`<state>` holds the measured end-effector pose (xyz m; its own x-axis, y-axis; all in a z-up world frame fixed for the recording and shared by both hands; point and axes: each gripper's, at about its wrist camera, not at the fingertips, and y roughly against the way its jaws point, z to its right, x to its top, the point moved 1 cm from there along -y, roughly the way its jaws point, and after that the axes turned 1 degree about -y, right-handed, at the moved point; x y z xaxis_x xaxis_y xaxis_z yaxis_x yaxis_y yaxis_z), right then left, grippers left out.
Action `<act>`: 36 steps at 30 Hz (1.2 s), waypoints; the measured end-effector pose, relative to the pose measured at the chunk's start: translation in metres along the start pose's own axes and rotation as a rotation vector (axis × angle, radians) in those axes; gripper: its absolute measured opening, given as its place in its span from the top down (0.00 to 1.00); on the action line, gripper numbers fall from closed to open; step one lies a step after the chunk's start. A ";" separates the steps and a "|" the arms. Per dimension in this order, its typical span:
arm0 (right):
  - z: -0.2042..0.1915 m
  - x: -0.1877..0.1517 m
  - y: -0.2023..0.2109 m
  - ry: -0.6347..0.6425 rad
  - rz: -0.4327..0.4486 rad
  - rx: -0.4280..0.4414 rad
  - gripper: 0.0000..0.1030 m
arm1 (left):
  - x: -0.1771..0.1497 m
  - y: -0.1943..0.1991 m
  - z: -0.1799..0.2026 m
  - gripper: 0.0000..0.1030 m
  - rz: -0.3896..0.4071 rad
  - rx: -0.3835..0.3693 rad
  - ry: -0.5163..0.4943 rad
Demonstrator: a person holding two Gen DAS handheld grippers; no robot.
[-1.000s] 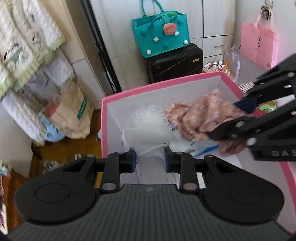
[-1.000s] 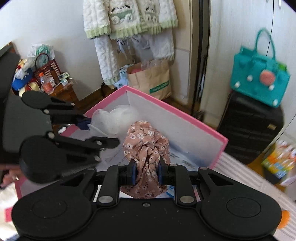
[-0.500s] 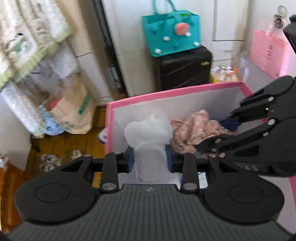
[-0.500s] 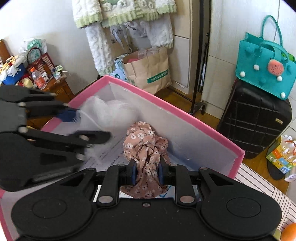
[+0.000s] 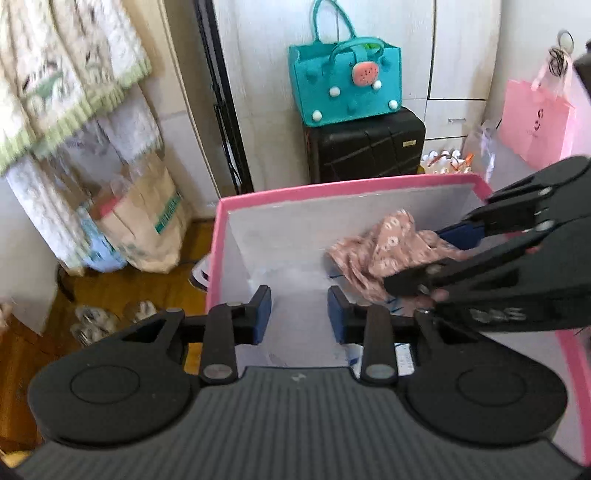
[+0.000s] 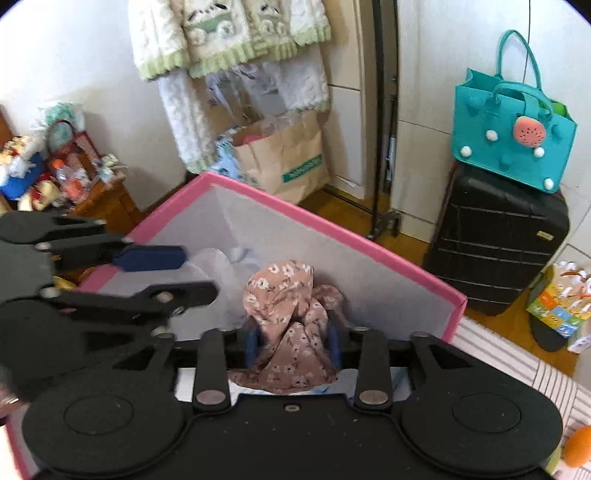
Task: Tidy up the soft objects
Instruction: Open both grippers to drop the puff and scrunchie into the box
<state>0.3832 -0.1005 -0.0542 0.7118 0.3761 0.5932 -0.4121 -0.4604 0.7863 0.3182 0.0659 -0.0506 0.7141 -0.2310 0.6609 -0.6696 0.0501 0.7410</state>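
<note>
A white box with a pink rim point(image 5: 369, 184) stands below both grippers. My left gripper point(image 5: 298, 314) hovers over its near left side, jaws drawn close, with nothing between the blue pads. A white mesh puff point(image 6: 210, 264) lies inside the box by the left gripper's tips point(image 6: 197, 275). The pink floral cloth point(image 6: 288, 295) hangs bunched between the pads of my right gripper point(image 6: 293, 339). Those jaws are opening and the pads no longer squeeze the cloth. In the left wrist view the right gripper point(image 5: 413, 258) reaches in from the right with the cloth point(image 5: 376, 251) draped over its lower finger.
Behind the box point(image 6: 332, 229) a black suitcase point(image 5: 365, 147) carries a teal bag point(image 5: 343, 81). A paper bag point(image 5: 147, 221) and hanging knitwear point(image 6: 229, 33) are at the left, a pink bag point(image 5: 535, 125) at the right. A cluttered wooden stand point(image 6: 74, 173) is far left.
The white puff has left the left gripper's pads and now lies in the box. The right gripper's jaws have widened around the floral cloth.
</note>
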 end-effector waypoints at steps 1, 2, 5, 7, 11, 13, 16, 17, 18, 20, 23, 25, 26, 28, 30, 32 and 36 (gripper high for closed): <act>-0.002 -0.002 0.005 -0.001 0.012 0.002 0.52 | -0.001 -0.001 0.002 0.79 -0.006 0.003 -0.010; -0.005 -0.004 0.009 0.006 0.019 -0.007 0.50 | 0.000 -0.003 0.002 0.81 -0.024 -0.001 -0.002; -0.012 -0.009 0.019 0.049 0.045 -0.068 0.50 | 0.001 -0.001 0.003 0.86 -0.020 0.006 0.003; -0.014 -0.013 0.026 0.062 0.054 -0.074 0.50 | 0.003 0.004 0.004 0.85 -0.012 0.001 0.011; -0.015 -0.022 0.043 0.049 0.076 -0.080 0.50 | 0.003 0.017 0.004 0.82 -0.022 -0.028 0.024; -0.017 -0.027 0.055 0.045 0.090 -0.074 0.50 | 0.002 0.026 0.005 0.76 -0.021 -0.019 0.011; -0.026 -0.036 0.071 0.050 0.103 -0.067 0.50 | 0.000 0.042 0.005 0.60 -0.024 -0.022 -0.006; -0.029 -0.038 0.077 0.053 0.103 -0.061 0.50 | 0.000 0.048 0.004 0.60 -0.022 -0.022 -0.009; -0.032 -0.041 0.082 0.057 0.105 -0.055 0.50 | -0.001 0.054 0.005 0.60 -0.019 -0.019 -0.016; -0.039 -0.046 0.092 0.064 0.109 -0.046 0.50 | -0.002 0.066 0.006 0.57 -0.012 -0.007 -0.039; -0.050 -0.054 0.108 0.081 0.110 -0.035 0.50 | -0.005 0.084 0.008 0.47 -0.020 -0.020 -0.057; -0.057 -0.060 0.119 0.092 0.113 -0.029 0.49 | -0.007 0.094 0.008 0.47 -0.043 -0.048 -0.073; -0.060 -0.062 0.124 0.093 0.114 -0.022 0.49 | -0.008 0.101 0.008 0.47 -0.051 -0.060 -0.082; -0.066 -0.065 0.138 0.096 0.113 -0.001 0.49 | -0.011 0.117 0.010 0.46 -0.050 -0.077 -0.094; -0.071 -0.068 0.152 0.110 0.121 -0.004 0.48 | -0.013 0.133 0.011 0.43 -0.043 -0.083 -0.113; -0.078 -0.070 0.164 0.134 0.133 -0.022 0.47 | -0.014 0.148 0.012 0.39 -0.034 -0.089 -0.123; -0.087 -0.074 0.185 0.158 0.149 -0.050 0.47 | -0.016 0.175 0.011 0.37 -0.015 -0.098 -0.121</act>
<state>0.2045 -0.1440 0.0626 0.5445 0.4299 0.7202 -0.5369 -0.4811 0.6931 0.1871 0.0676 0.0671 0.6900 -0.3477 0.6349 -0.6317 0.1390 0.7627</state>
